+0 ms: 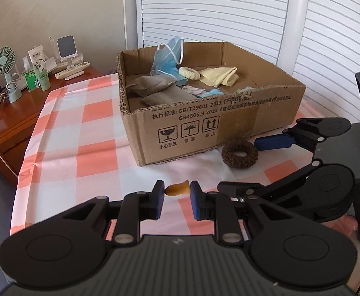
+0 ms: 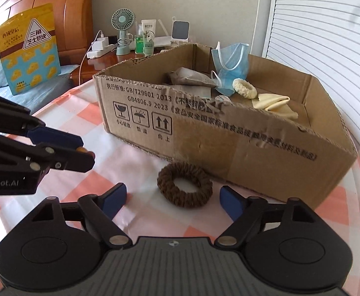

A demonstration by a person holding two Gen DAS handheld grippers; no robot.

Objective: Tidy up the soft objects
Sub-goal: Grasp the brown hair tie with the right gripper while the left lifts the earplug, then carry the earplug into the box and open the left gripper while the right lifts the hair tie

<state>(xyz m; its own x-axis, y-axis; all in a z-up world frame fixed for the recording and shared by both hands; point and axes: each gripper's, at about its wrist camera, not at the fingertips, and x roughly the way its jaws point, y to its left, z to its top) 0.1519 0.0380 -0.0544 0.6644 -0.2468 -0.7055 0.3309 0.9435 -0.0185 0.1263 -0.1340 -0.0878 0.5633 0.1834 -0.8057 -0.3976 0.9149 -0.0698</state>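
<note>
The cardboard box (image 1: 204, 113) sits on the checked tablecloth (image 1: 86, 128), walls up, top open, and it is already holding soft stuff: 2 blue face masks (image 1: 167, 59), a cream hair tie (image 1: 189, 73), a folded yellow cloth (image 1: 220, 76) and grey pouches (image 1: 152, 83). That box is my target, so I'd clear the near wall from above instead of nudging it.

My right claw (image 2: 172, 201) is down low with its jaws spread wide and nothing in them. The brown hair tie (image 2: 184, 188) lies flat on the tablecloth just ahead, between the 2 blue pads (image 2: 113, 198), close to the foot of the box. Best bet here: ease forward until the ring is squarely between the pads, then squeeze across its full width so it folds rather than skids. It looks squashy and light, so a gentle pinch should do. Watch the right pad, it is near the box wall and could snag the cardboard.

My left claw (image 1: 177, 192) is clenched on a small orange soft piece (image 1: 177, 189), pinched end to end and held just above the tablecloth. Exactly what it is, I cannot tell. I'd keep that pinch steady, lift over the near wall, and let go only once well inside, so it does not bounce off the rim.
</note>
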